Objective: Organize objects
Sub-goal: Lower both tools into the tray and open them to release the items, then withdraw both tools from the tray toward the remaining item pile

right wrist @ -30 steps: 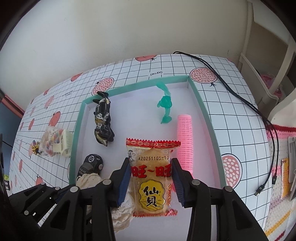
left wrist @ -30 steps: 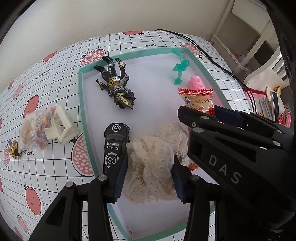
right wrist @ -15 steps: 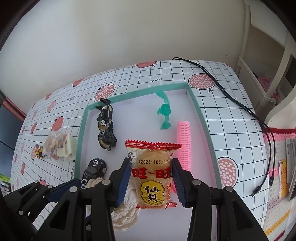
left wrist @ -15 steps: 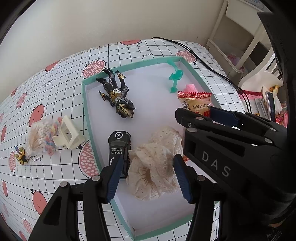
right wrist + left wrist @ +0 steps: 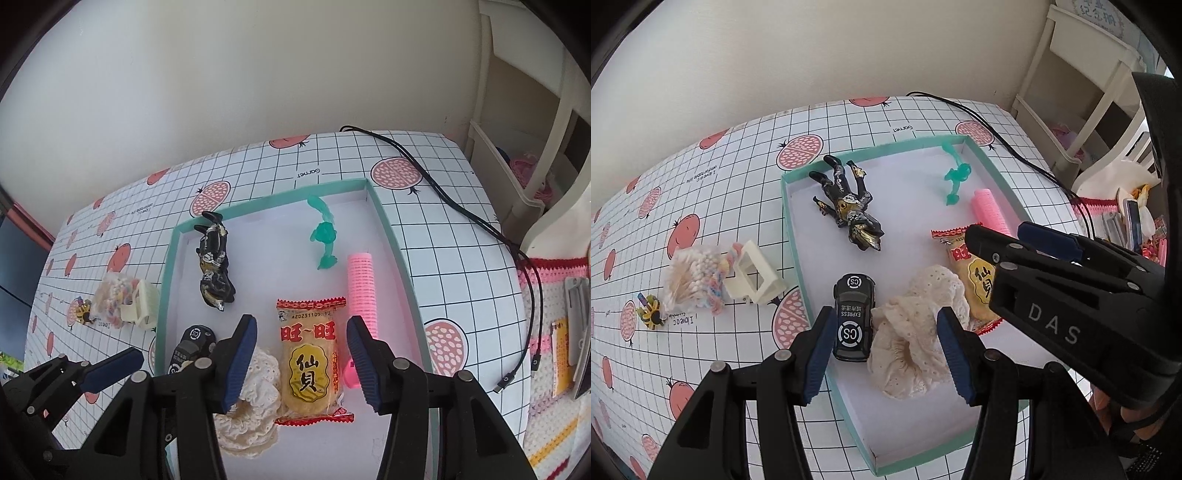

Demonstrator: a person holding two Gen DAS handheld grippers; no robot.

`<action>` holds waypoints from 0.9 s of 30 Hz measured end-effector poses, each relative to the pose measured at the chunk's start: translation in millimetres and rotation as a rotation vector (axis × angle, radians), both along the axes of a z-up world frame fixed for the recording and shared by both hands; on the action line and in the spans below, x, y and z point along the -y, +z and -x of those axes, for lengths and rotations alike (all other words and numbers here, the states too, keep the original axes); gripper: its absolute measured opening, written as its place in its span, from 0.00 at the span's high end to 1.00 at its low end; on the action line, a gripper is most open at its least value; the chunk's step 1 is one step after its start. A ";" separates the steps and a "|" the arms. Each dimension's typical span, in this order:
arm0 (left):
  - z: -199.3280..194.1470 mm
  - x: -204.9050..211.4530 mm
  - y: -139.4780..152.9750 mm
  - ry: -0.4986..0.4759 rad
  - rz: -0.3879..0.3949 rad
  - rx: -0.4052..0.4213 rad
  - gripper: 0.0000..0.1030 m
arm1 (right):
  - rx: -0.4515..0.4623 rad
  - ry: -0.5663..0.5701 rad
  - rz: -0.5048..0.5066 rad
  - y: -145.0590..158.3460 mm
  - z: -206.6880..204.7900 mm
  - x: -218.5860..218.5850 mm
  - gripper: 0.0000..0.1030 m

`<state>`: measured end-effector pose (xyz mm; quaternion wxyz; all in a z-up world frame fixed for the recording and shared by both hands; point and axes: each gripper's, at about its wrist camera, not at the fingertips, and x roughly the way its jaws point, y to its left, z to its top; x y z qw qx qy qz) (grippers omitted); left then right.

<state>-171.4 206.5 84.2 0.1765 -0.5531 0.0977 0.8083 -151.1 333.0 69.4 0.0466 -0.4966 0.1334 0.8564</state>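
Observation:
A teal-rimmed white tray (image 5: 788, 229) (image 5: 167, 273) holds a black figure (image 5: 849, 206), a green figure (image 5: 955, 177), a pink roller (image 5: 362, 288), a black toy car (image 5: 854, 317), a cream lace scrunchie (image 5: 912, 339) (image 5: 251, 417) and a red-and-yellow snack packet (image 5: 310, 358) (image 5: 971, 273). The left gripper (image 5: 886, 354) hovers open above the car and scrunchie, touching neither. Over the packet hangs the right gripper (image 5: 301, 360), open, with a gap on both sides; the packet lies flat in the tray.
Left of the tray on the grid-patterned tablecloth lie a bag of cotton swabs (image 5: 694, 280), a cream plastic piece (image 5: 755, 273) and a small yellow-black toy (image 5: 650, 314). A black cable (image 5: 461, 210) runs along the right. White shelving (image 5: 1071, 92) stands beyond the table edge.
Both grippers have pulled back and up from the tray. The right one has let go of the snack packet, which now lies flat. The scrunchie stays beside the car.

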 end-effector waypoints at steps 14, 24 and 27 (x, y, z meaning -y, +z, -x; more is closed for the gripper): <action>14.4 33.4 12.2 0.173 -0.036 -0.072 0.44 | 0.021 -0.007 -0.004 -3.0 -0.3 -2.1 0.47; 27.1 76.3 10.7 0.352 -0.049 -0.103 0.42 | 0.025 0.011 -0.016 -1.2 -0.4 2.8 0.38; 28.7 85.4 8.9 0.386 -0.033 -0.117 0.24 | 0.023 0.017 -0.018 0.2 -0.2 4.1 0.36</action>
